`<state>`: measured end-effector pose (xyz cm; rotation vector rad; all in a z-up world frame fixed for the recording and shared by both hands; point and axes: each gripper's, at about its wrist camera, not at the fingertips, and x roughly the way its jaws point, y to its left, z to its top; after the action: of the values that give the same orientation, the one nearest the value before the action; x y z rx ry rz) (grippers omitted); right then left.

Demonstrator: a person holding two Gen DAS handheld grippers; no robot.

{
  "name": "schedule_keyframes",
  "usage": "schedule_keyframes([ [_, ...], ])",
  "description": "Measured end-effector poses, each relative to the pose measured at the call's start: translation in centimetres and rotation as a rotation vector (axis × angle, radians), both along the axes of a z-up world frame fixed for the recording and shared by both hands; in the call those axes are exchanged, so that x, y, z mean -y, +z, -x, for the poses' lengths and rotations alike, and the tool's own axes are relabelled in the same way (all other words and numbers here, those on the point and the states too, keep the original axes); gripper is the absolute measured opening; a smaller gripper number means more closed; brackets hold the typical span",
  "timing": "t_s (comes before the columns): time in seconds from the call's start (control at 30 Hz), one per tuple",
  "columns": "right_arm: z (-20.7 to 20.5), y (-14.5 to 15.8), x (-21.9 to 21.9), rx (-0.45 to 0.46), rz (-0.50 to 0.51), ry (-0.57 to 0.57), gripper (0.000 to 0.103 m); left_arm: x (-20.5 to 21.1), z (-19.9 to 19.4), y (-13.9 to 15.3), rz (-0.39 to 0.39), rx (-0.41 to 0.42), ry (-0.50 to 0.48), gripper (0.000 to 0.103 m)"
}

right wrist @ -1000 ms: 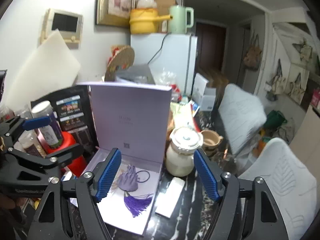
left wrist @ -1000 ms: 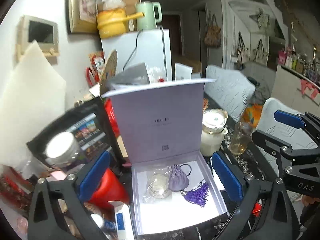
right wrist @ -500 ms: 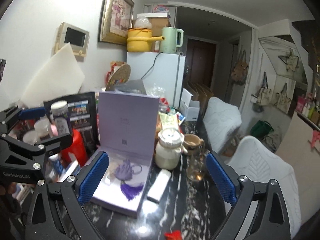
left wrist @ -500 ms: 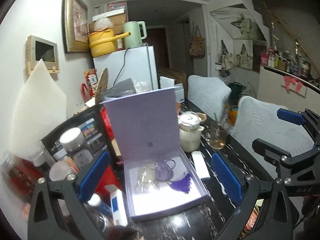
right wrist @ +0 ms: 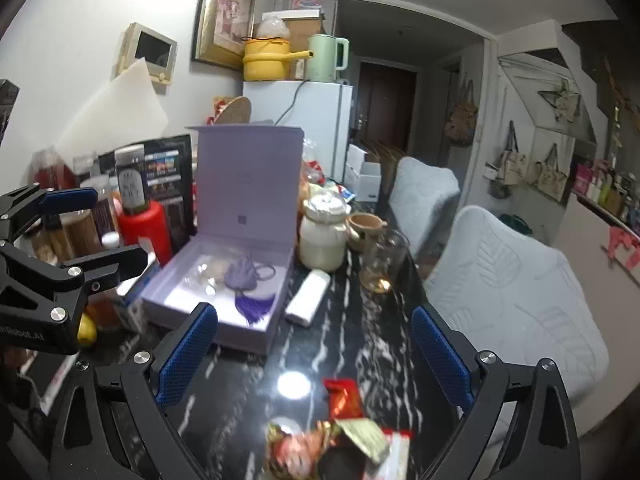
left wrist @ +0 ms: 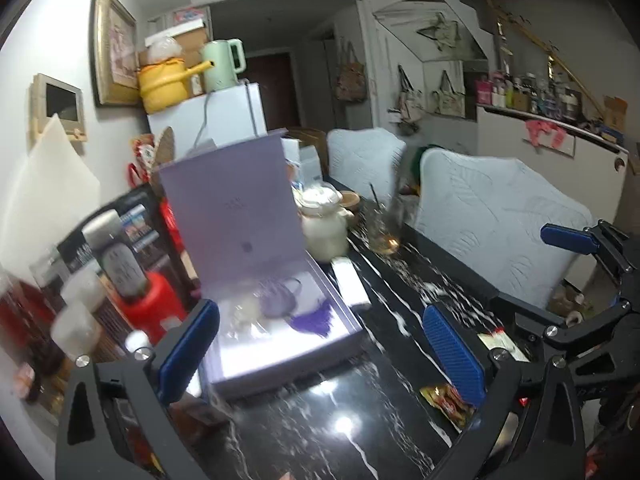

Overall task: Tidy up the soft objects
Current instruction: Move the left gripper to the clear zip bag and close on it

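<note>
Keeping both the left gripper (left wrist: 322, 354) and right gripper (right wrist: 316, 354) wide open and empty, approach the snack wrappers (right wrist: 340, 436) on the counter (right wrist: 360, 344) slowly.

Little text is legible. On left gripper's (right wrist: 52, 236) black frame, cut-off white lettering reading approx. "nRobot.AI" is seen at the right-wrist view's left edge. A small square mark on the box (right wrist: 248, 184) lid is noted, too small to be read. Jar label and black package print are blurred, unreadable.
</note>
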<state>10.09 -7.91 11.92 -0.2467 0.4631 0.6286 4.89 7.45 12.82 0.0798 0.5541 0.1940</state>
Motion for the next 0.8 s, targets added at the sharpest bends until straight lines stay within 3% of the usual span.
schedule_keyframes([
  [0.8, 7.1, -8.0, 10.7, -0.18, -0.024, -0.211, 0.099, 8.6, 2.8, -7.6, 0.113, -0.124, -0.235, 0.103],
])
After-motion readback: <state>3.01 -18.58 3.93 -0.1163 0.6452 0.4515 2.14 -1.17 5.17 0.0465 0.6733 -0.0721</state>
